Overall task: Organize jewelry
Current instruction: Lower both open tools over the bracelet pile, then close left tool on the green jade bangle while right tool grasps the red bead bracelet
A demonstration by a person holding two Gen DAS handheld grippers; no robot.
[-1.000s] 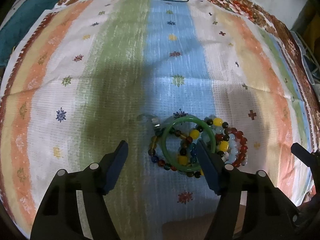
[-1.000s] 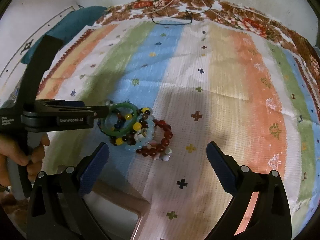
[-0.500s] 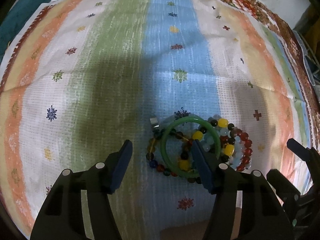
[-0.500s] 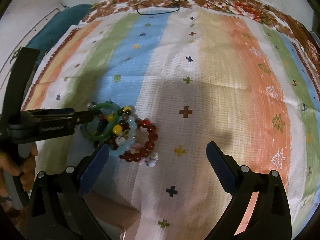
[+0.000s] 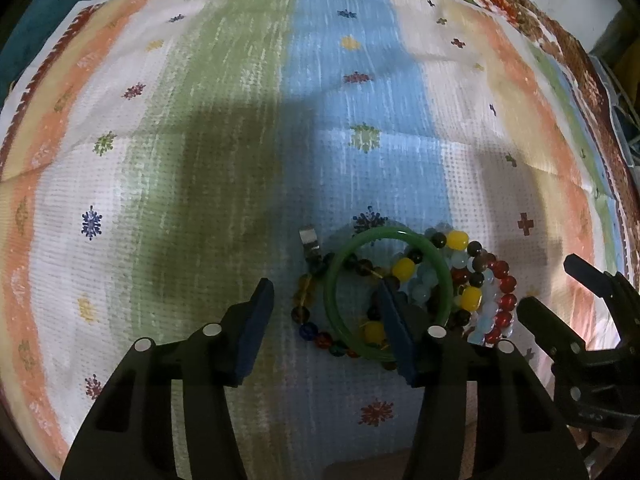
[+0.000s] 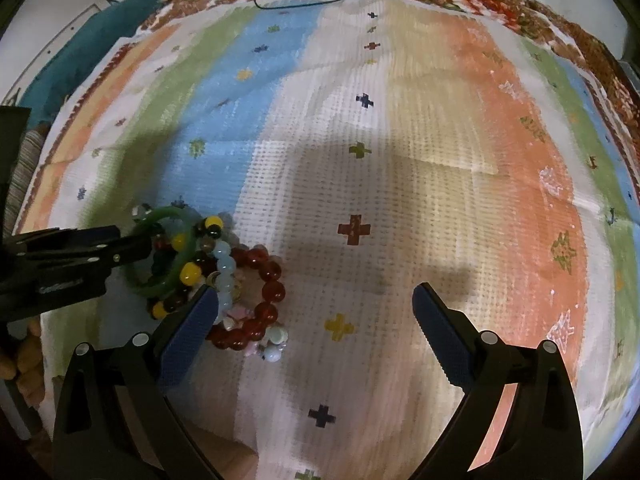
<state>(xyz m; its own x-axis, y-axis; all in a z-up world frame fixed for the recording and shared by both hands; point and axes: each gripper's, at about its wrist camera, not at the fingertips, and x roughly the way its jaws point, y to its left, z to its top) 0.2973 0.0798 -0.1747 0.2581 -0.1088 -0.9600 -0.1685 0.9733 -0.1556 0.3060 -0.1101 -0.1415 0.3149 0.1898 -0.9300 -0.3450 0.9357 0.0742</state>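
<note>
A pile of bracelets lies on the striped cloth: a green bangle [image 5: 436,264] on top, a dark multicolour bead strand [image 5: 304,314], a yellow-and-black bead strand [image 5: 458,240], pale blue beads [image 5: 490,320] and red beads [image 5: 508,286]. My left gripper [image 5: 326,314] is open; its right finger sits inside the bangle, its left finger outside, straddling the bangle's left rim. In the right wrist view the bangle [image 6: 170,216] and red beads [image 6: 272,292] show at left. My right gripper [image 6: 314,318] is open and empty, its left finger beside the pile.
The striped patterned cloth [image 5: 240,120] covers the table. A black cord [image 6: 300,0] lies at the far edge. A teal cloth [image 6: 100,40] lies off the far left corner. A tan box edge [image 6: 236,456] shows at the near edge.
My left gripper has moved forward and right, its right finger now inside the green bangle, and its jaws have narrowed a little. My right gripper has moved closer to the pile.
</note>
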